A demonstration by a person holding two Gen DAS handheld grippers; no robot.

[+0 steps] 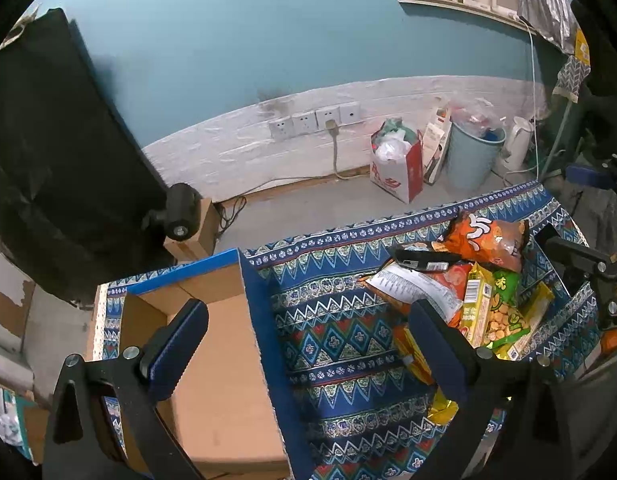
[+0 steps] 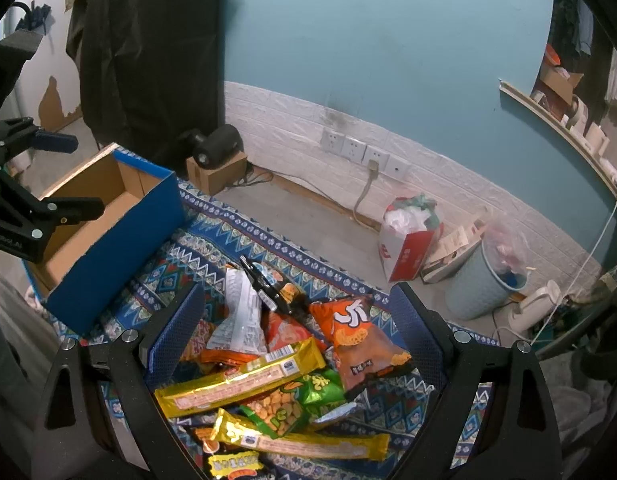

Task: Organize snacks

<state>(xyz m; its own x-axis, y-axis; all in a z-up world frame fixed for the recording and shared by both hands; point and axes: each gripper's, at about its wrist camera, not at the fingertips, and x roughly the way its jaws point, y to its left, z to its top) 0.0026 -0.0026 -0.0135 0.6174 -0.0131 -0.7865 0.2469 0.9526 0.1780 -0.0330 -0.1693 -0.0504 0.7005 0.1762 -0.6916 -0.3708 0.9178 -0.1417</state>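
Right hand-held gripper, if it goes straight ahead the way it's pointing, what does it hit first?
Most likely the snack pile: the open right hand-held gripper frames the long gold packet and orange chip bag lying on the patterned cloth. Depth is unclear.

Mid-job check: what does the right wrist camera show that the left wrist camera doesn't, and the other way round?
Only the right wrist view shows the whole snack heap between the open right gripper, including the second long gold bar nearest the camera.

Only the left wrist view looks straight down past the open left gripper onto the box's bare cardboard floor.

Both show the blue cardboard box, the patterned cloth, the orange chip bag and the green cracker bag.
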